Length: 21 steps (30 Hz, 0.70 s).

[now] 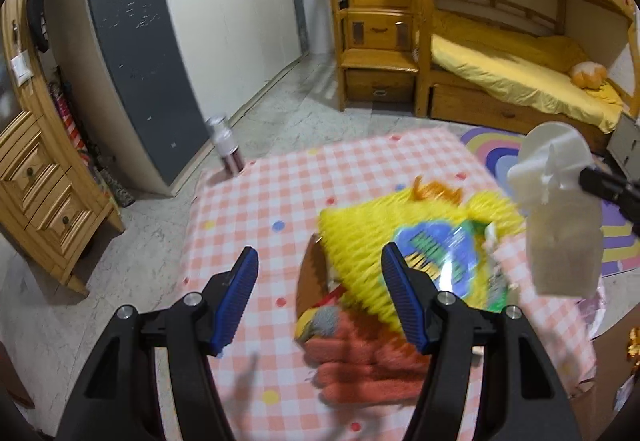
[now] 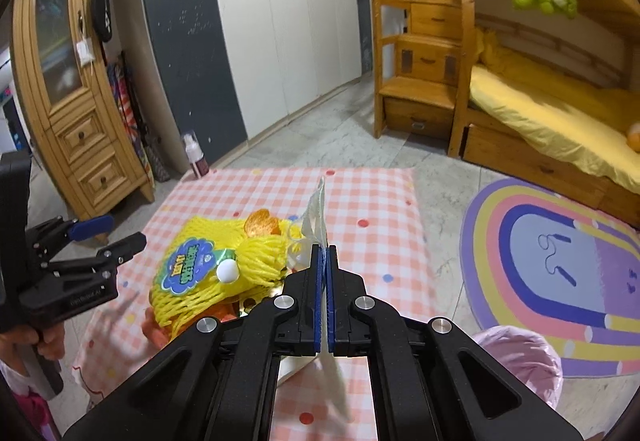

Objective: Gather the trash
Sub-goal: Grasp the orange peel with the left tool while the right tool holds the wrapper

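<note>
My right gripper (image 2: 325, 253) is shut on a flat clear plastic pouch with a white spout (image 2: 318, 209), held above the checkered table; in the left wrist view the pouch (image 1: 560, 217) hangs at the right with the gripper's tip (image 1: 608, 187) on it. My left gripper (image 1: 320, 277) is open and empty above the table, and shows at the left of the right wrist view (image 2: 108, 233). Under it lies a yellow net bag with a blue-green label (image 1: 420, 245) (image 2: 208, 273), on orange cloth (image 1: 360, 365).
The table has a pink checkered cloth (image 1: 260, 201) (image 2: 380, 201). A pump bottle (image 1: 226, 145) (image 2: 195, 157) stands at its far left corner. A bin lined with a pink bag (image 2: 520, 353) sits at the table's right. A rainbow rug (image 2: 560, 261), wardrobe and bunk bed surround.
</note>
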Available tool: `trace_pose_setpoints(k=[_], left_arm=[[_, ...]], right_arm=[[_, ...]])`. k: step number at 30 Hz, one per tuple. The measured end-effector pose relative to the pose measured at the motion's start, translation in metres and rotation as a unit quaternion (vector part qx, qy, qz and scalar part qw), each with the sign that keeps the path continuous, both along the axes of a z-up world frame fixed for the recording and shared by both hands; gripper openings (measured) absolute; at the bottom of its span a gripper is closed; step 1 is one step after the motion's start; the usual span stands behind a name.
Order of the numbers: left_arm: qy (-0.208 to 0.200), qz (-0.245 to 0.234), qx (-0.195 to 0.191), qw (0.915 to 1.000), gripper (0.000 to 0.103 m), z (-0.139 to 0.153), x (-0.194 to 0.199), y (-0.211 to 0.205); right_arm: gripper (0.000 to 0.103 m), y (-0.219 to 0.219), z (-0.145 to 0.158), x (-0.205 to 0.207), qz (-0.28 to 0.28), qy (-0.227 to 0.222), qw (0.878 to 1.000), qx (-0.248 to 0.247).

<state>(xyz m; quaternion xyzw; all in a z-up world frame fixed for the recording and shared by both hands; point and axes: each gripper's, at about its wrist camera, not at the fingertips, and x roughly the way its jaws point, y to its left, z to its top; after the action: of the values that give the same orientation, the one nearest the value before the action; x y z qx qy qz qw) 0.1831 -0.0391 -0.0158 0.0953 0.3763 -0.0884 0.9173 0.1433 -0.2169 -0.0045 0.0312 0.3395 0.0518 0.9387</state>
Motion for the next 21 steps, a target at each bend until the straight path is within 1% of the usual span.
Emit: trace_pose_setpoints(k=[1,4,5,6,9,11,14,18,20,21], left_arm=[[0.001,-0.007,-0.005,1.0000,0.058,0.003,0.002,-0.005],[0.007,-0.038,-0.018,0.9991,0.050,0.011,0.015,-0.023],[0.008,-0.045,-0.015,0.9989,0.048,0.010,0.021,-0.030],[0.012,-0.051,-0.010,0.9986,0.042,0.009,0.030,-0.038],[0.045,-0.064,-0.014,0.9968,0.032,-0.003,0.056,-0.052],[0.069,-0.070,-0.023,0.9949,0.032,-0.013,0.071,-0.059],[0.099,-0.073,-0.026,0.9921,0.032,-0.029,0.092,-0.069],[0.138,-0.083,-0.045,0.9859,0.031,-0.042,0.106,-0.074],[0.159,-0.086,-0.053,0.9821,0.022,-0.049,0.111,-0.074],[0.172,-0.089,-0.062,0.9791,0.015,-0.052,0.115,-0.074]], right_arm=[[0.001,-0.001,0.002,-0.001,-0.003,-0.004,1.000,-0.002],[0.001,-0.004,0.004,0.000,-0.008,-0.011,1.000,-0.004],[0.001,-0.006,0.005,0.001,-0.010,-0.013,1.000,-0.003],[0.001,-0.007,0.005,0.002,-0.011,-0.013,1.000,-0.003],[0.001,-0.013,0.003,0.007,-0.018,-0.018,1.000,-0.004],[0.001,-0.016,0.000,0.013,-0.019,-0.018,1.000,-0.005],[0.001,-0.018,-0.004,0.020,-0.019,-0.016,1.000,-0.008],[0.001,-0.020,-0.008,0.030,-0.017,-0.013,1.000,-0.004],[0.001,-0.020,-0.010,0.033,-0.015,-0.013,1.000,-0.003],[0.001,-0.020,-0.010,0.034,-0.014,-0.012,1.000,0.000]])
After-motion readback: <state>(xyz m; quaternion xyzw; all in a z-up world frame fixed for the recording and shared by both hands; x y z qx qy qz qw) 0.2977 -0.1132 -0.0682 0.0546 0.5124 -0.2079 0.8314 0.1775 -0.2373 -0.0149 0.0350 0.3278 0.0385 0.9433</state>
